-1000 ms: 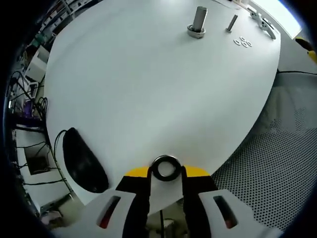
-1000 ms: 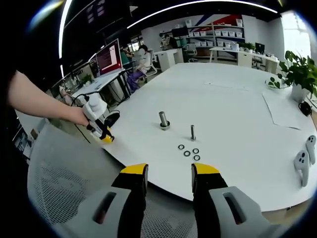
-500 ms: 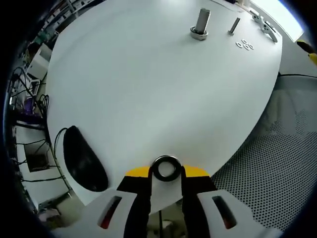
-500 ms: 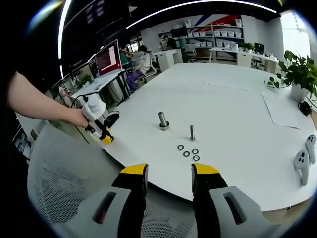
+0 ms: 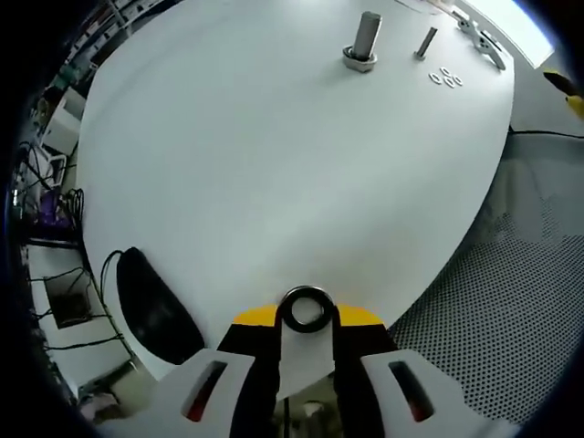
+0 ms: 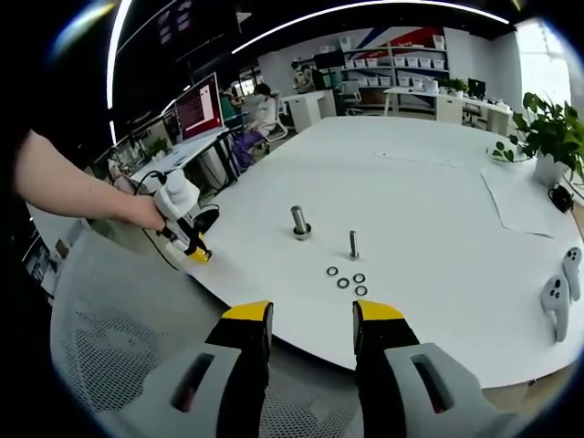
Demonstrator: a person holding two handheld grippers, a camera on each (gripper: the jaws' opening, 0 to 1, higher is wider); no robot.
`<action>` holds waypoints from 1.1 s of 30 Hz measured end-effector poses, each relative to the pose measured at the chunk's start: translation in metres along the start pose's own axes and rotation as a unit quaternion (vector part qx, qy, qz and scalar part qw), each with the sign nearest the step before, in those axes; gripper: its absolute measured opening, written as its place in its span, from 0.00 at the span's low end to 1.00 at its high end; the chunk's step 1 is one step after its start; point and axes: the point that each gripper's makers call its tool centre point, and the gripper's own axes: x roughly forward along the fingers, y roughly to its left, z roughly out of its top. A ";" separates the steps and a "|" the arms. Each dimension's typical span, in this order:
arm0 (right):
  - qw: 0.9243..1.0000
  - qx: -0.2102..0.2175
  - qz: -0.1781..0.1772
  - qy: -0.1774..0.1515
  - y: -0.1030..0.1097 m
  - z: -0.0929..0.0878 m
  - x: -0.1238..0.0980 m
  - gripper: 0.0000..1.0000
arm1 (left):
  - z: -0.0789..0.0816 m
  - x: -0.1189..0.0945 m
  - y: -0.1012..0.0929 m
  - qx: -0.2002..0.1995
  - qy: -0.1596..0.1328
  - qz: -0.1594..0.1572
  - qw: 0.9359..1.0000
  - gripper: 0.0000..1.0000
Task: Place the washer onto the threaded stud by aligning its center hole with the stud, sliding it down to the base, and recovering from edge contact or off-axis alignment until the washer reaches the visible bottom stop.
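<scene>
Washer held at the table's near edge, studs far off.

Left gripper [image 5: 307, 321] pinches a washer [image 5: 307, 308] between its nearly closed jaws over the white table [image 5: 274, 164]; the thick stud [image 5: 363, 42] and thin stud [image 5: 426, 42] stand far at 12 to 1 o'clock, spare washers [image 5: 446, 77] beside them. Right gripper [image 6: 310, 321] hangs with jaws apart and empty, off the table; studs at 12 o'clock.

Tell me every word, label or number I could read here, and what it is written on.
No text can be read in either view.
Monitor behind the white table: a reddish screen, its content too blurred to read.
Shelf boxes along the far wall: any labels are too small to read.
</scene>
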 end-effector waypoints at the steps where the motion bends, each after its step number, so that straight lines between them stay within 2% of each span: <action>1: 1.000 0.001 0.000 0.000 0.000 0.000 0.000 0.38 | 0.006 -0.002 -0.002 0.003 -0.006 0.000 1.000 0.19; 4: 1.000 0.001 0.000 -0.001 0.000 0.000 0.000 0.38 | 0.020 -0.005 -0.006 0.013 -0.017 -0.002 1.000 0.19; 8: 1.000 0.002 -0.001 -0.001 -0.001 0.001 0.000 0.38 | 0.047 -0.012 -0.008 0.042 -0.035 -0.002 0.998 0.19; 11: 1.000 0.002 -0.001 -0.002 -0.001 0.001 0.000 0.38 | 0.067 -0.012 -0.002 0.056 -0.049 -0.003 0.997 0.19; 18: 1.000 0.006 -0.005 -0.004 -0.002 0.001 -0.001 0.37 | 0.099 -0.020 -0.005 0.085 -0.068 -0.001 0.994 0.19; 23: 1.000 0.006 -0.005 -0.005 -0.003 0.001 -0.001 0.37 | 0.120 -0.028 -0.010 0.096 -0.087 -0.004 0.992 0.19; 26: 1.000 0.008 -0.006 -0.006 -0.003 0.002 -0.001 0.37 | 0.137 -0.036 -0.016 0.110 -0.100 -0.003 0.989 0.19; 33: 1.000 0.009 -0.008 -0.005 -0.004 0.001 -0.001 0.37 | 0.172 -0.044 -0.029 0.141 -0.115 -0.006 0.983 0.19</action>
